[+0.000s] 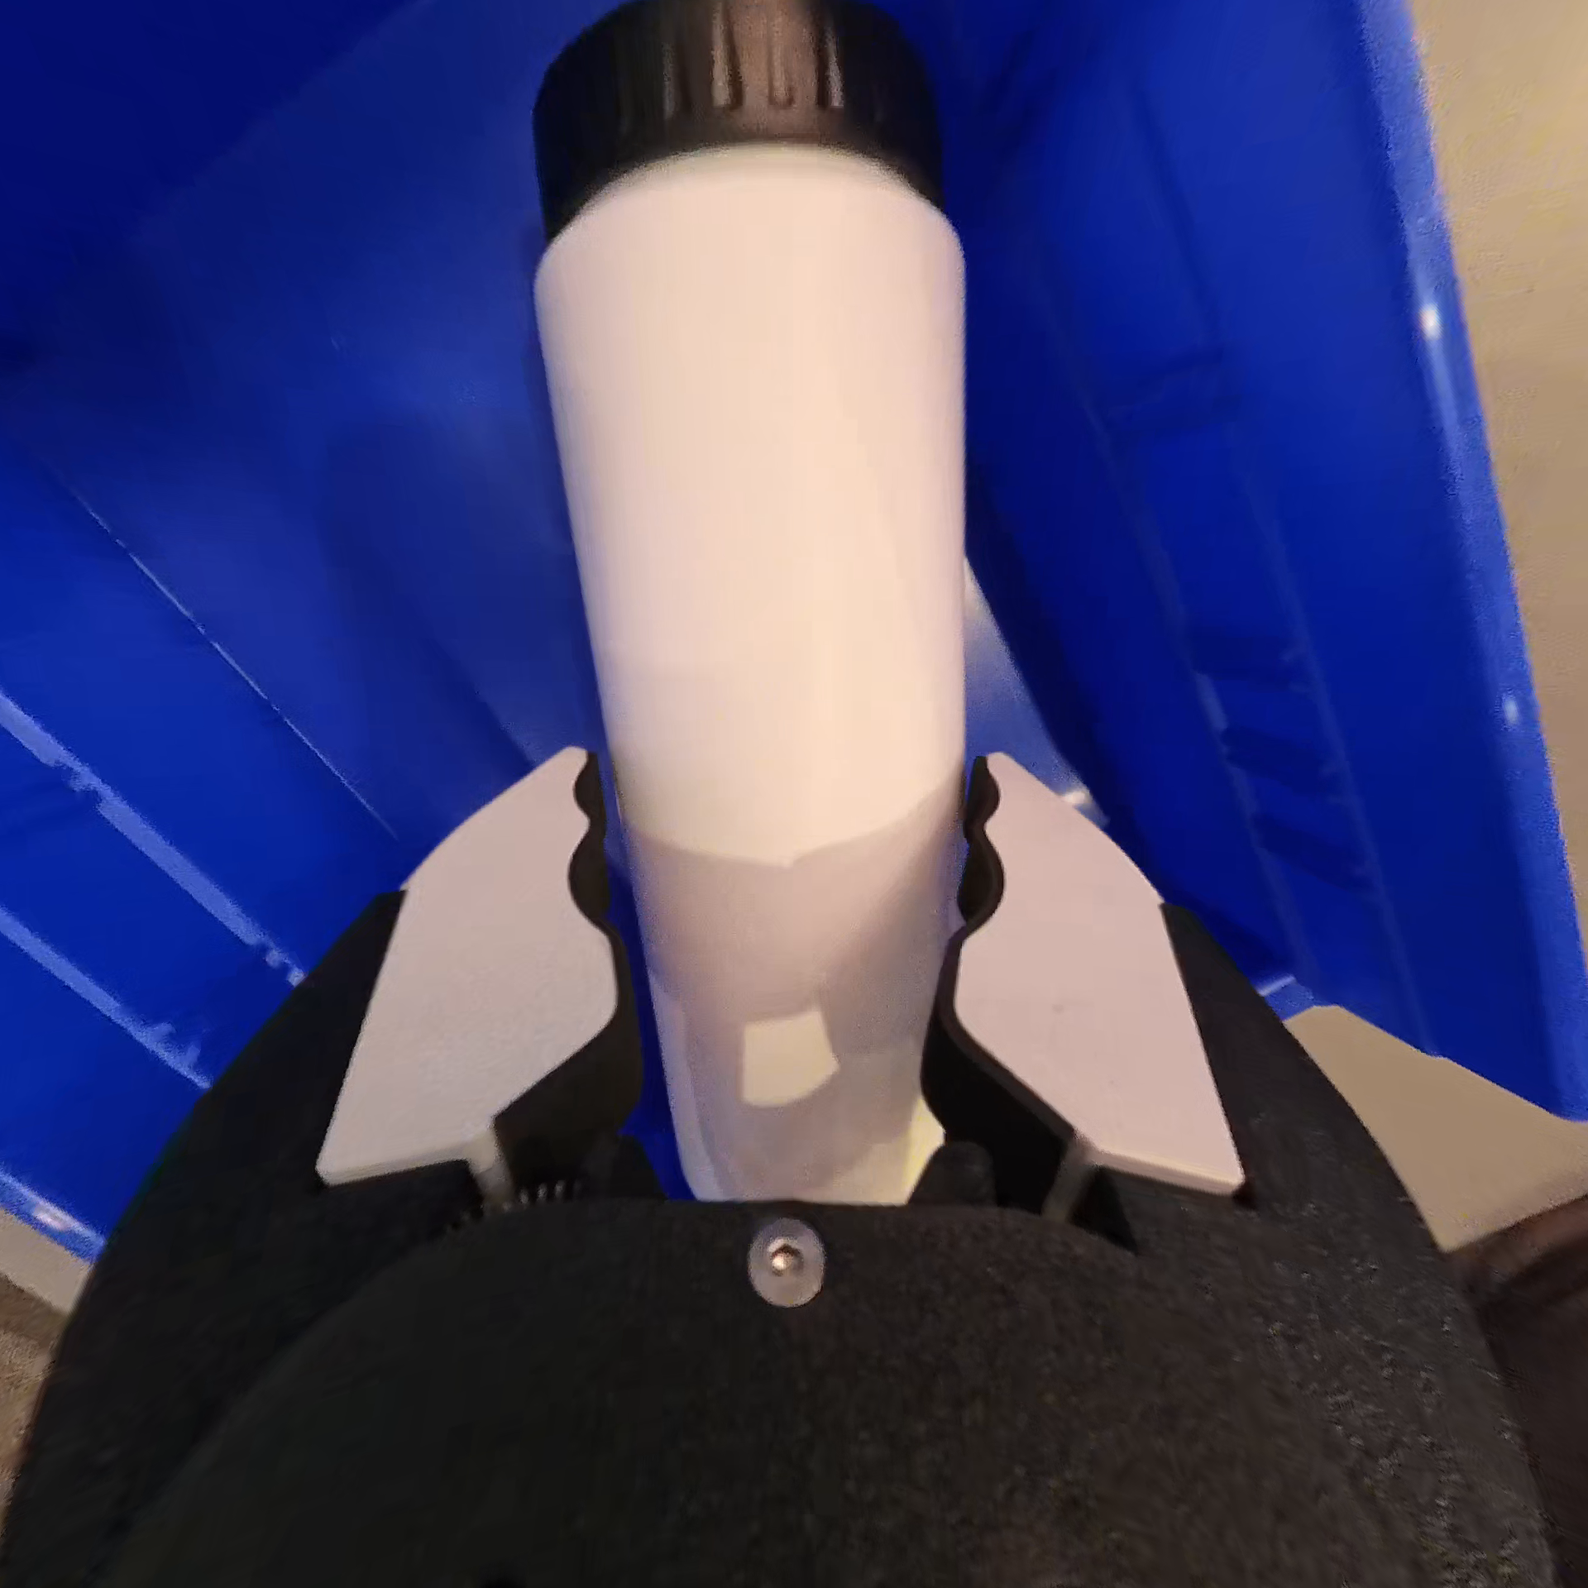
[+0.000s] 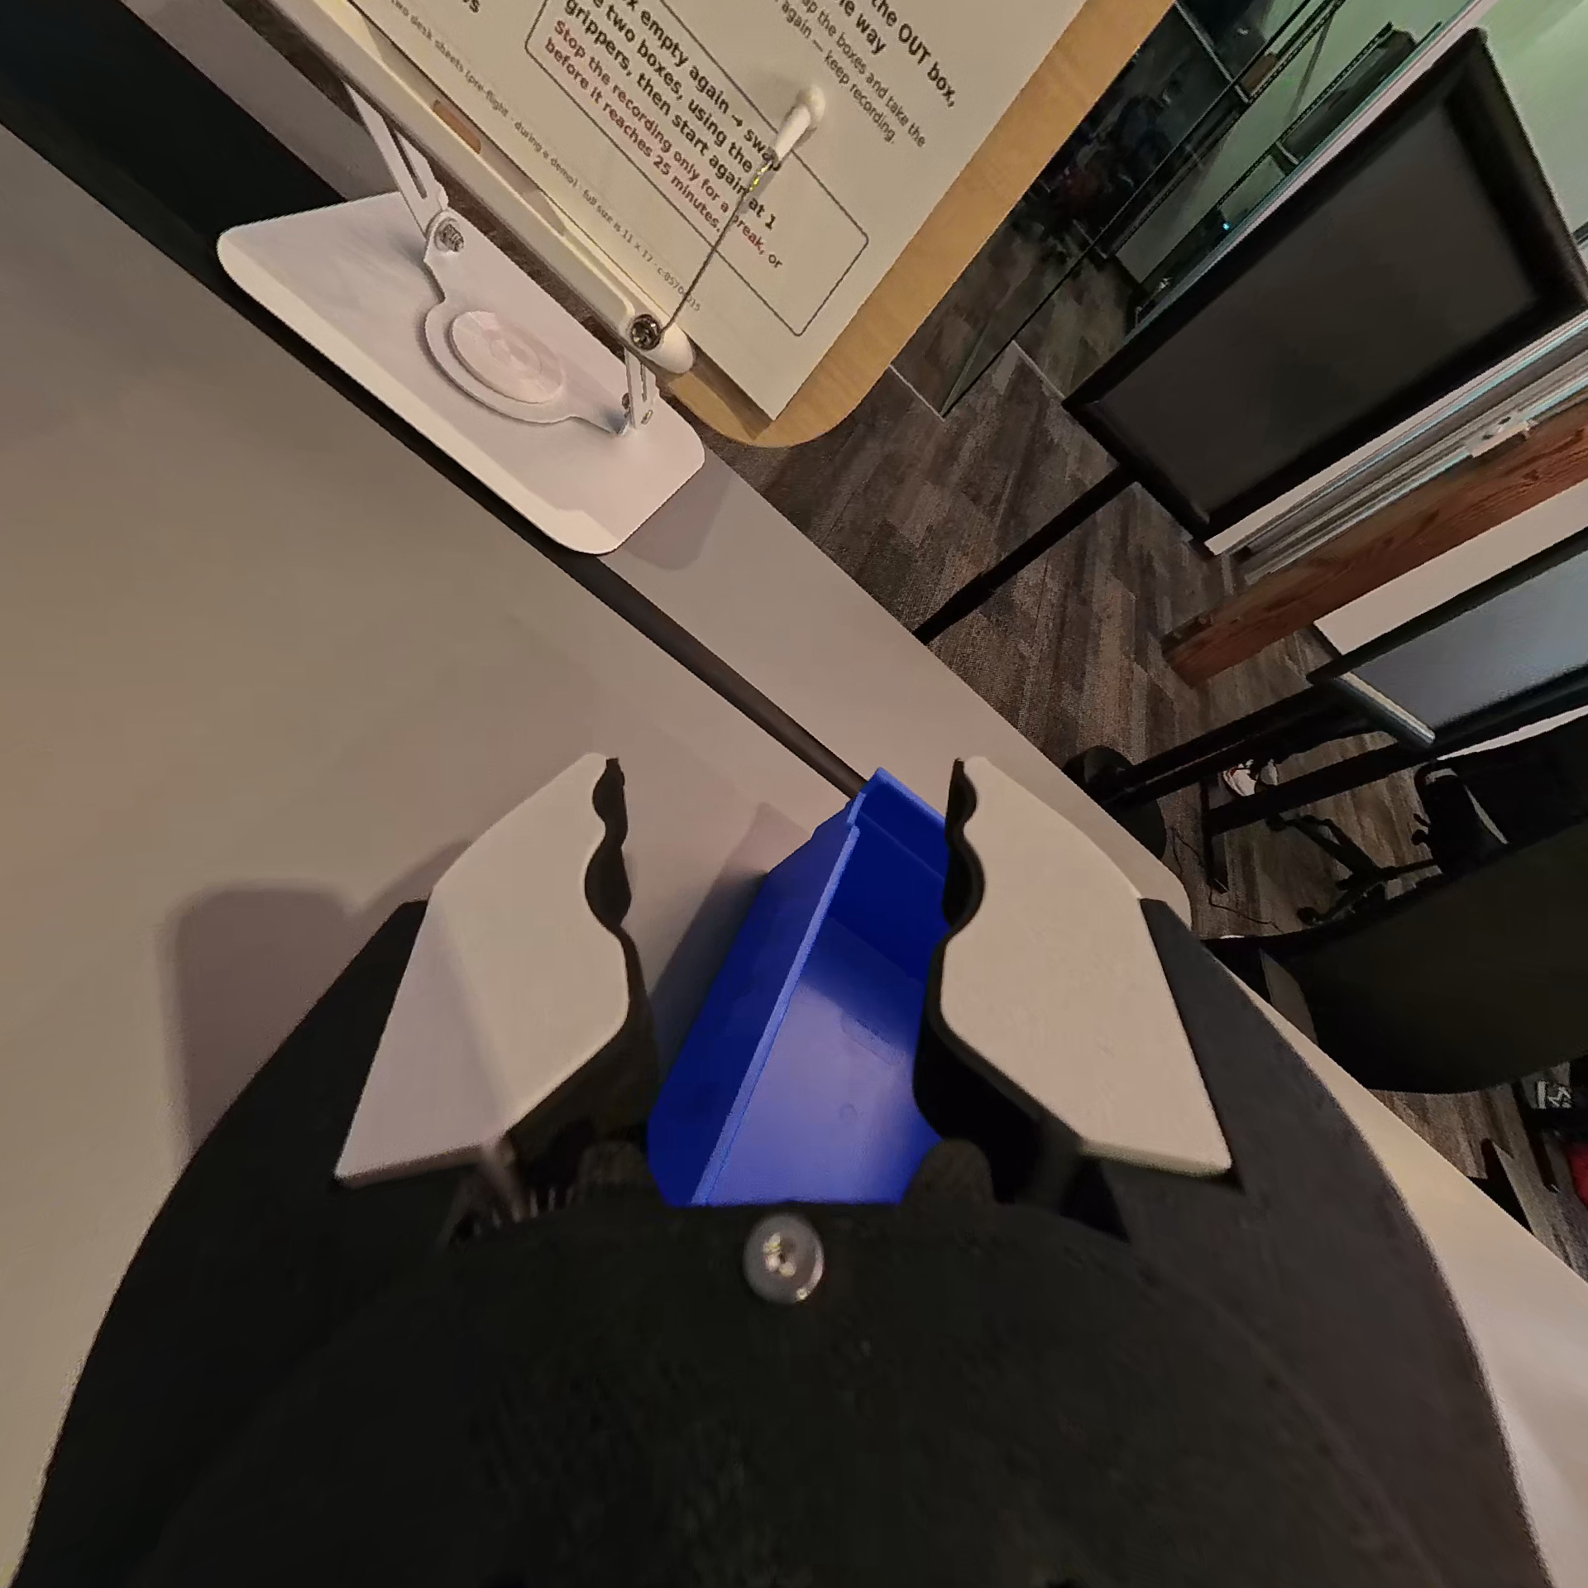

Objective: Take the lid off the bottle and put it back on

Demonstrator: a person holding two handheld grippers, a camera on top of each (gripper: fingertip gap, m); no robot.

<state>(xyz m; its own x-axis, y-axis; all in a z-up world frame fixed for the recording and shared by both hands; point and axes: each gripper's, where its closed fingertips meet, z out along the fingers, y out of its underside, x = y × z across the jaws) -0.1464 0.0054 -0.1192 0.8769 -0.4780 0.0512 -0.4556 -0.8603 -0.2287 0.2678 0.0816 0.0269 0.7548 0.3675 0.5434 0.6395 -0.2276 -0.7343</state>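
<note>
The white bottle (image 1: 756,558) sits lengthwise between the fingers (image 1: 516,971) of the left gripper (image 1: 784,803), its base toward the camera and its ribbed black lid (image 1: 730,120) at the far end, on and seemingly screwed down. The fingers are clamped on the lower part of the bottle's body, with the black pads pressed to both sides. Behind it lies the inside of a blue plastic bin (image 1: 258,430), so the bottle is held within or just over that bin, clear of its walls as far as can be seen; the view is motion-blurred.

The step in hand looks like carrying the bottle out to where the other gripper can reach the lid. Because the grip is low and the lid end reaches far out, the bottle could pivot in the fingers; a firm squeeze and a slow, steady carry would serve best, keeping the lid off the bin wall.

The right gripper (image 2: 784,803) holds nothing, its fingers (image 2: 507,971) apart, poised above the pale tabletop (image 2: 258,644) with a blue bin (image 2: 816,988) seen between them. It should meet the lid square on, around the ribbed rim.

A white stand (image 2: 464,369) carrying a printed sheet (image 2: 730,129) rests farther along the tabletop.
</note>
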